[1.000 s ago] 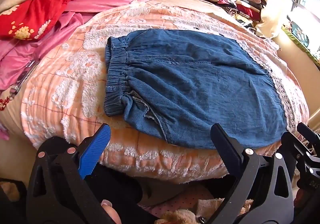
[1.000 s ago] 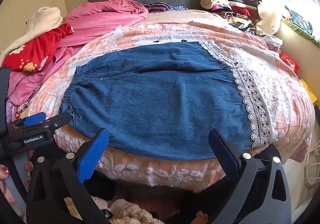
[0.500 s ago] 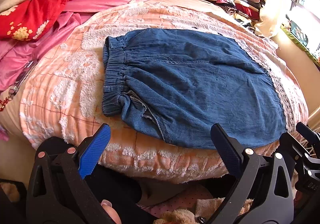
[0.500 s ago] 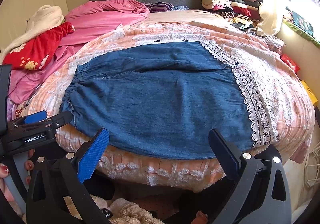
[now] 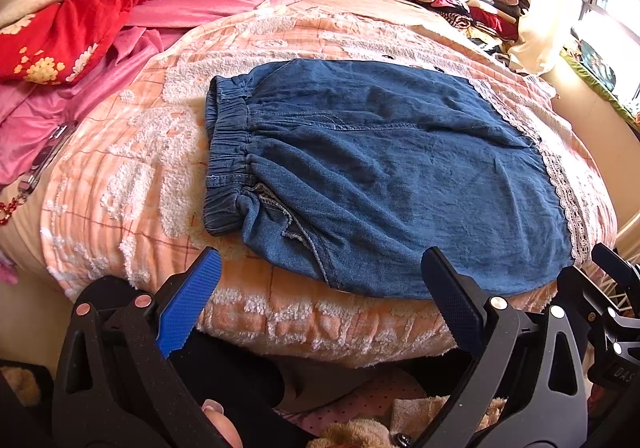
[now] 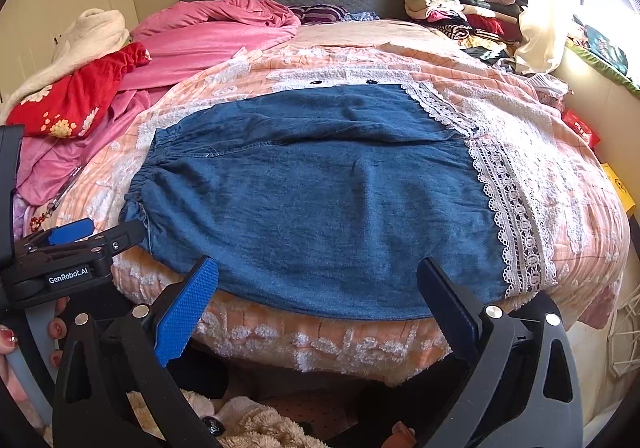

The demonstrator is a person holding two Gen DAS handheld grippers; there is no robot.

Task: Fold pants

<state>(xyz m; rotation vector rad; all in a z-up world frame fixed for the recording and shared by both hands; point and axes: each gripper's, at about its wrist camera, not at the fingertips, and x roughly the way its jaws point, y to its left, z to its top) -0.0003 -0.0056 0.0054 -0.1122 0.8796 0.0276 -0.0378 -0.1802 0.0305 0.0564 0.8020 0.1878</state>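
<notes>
Blue denim pants [image 5: 380, 176] [image 6: 328, 200] lie folded flat on the peach bedspread, elastic waistband to the left, white lace trim along the right edge. My left gripper [image 5: 320, 288] hangs open just off the bed's near edge, in front of the pants' lower hem, with nothing between its fingers. My right gripper [image 6: 320, 292] is also open, at the near edge below the pants' middle. The left gripper's body [image 6: 72, 248] shows at the left of the right wrist view, held by a hand.
The peach bedspread [image 5: 132, 168] covers the bed. Pink bedding [image 6: 216, 32] and a red flowered garment [image 5: 72, 32] lie at the left. A stack of folded clothes [image 6: 460, 8] sits at the back right. A keychain [image 5: 36, 176] lies at the left edge.
Both grippers have shifted very slightly; the pants lie as before and both grippers stay open.
</notes>
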